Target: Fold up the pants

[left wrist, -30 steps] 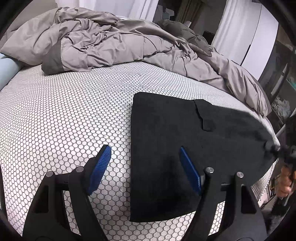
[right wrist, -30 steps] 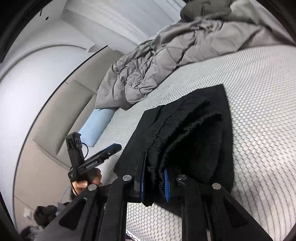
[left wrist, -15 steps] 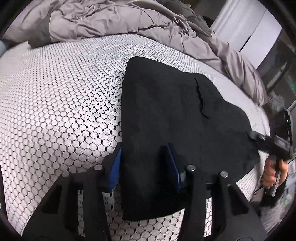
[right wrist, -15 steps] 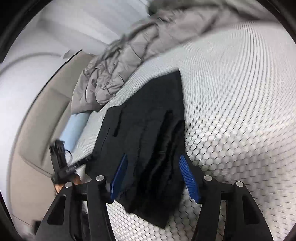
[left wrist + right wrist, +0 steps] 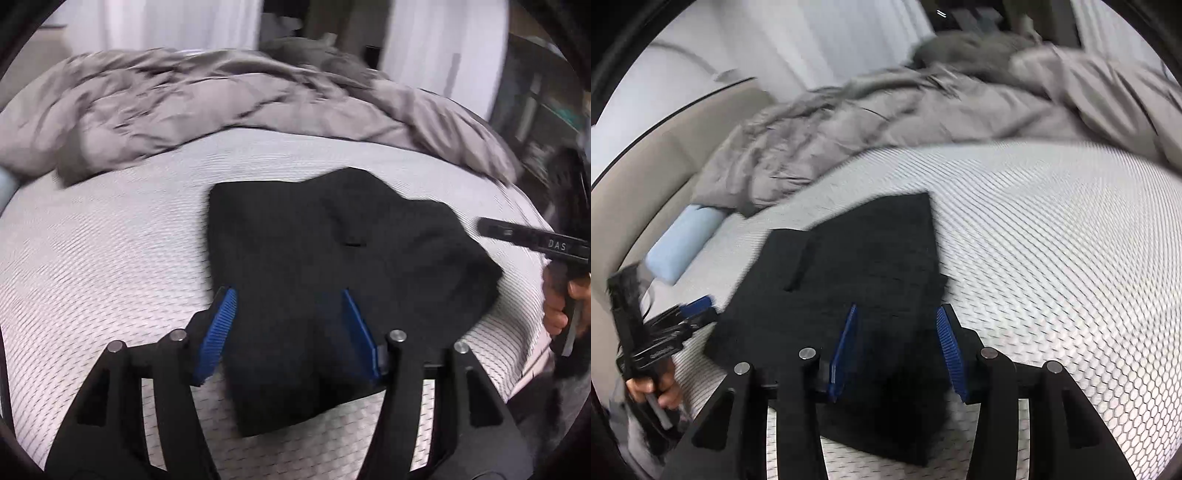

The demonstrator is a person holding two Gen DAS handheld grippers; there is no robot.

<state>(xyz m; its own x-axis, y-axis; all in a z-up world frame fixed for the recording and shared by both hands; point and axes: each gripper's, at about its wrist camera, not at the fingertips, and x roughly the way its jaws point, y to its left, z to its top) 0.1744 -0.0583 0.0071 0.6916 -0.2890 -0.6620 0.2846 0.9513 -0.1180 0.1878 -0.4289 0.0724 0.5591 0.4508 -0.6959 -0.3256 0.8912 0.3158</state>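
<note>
Black pants [image 5: 332, 258] lie folded on the bed [image 5: 110, 240], near its front edge.
Left hand-held gripper [image 5: 291, 332] and right hand-held gripper [image 5: 897, 350] both released, spread; "DAS" legible in left view only.

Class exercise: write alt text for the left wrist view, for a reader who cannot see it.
Folded black pants lie on a white honeycomb-patterned bed, with the open left gripper straddling their near edge, blue pads on either side. A rumpled grey duvet is heaped behind, and the right gripper shows at the right edge.
</note>
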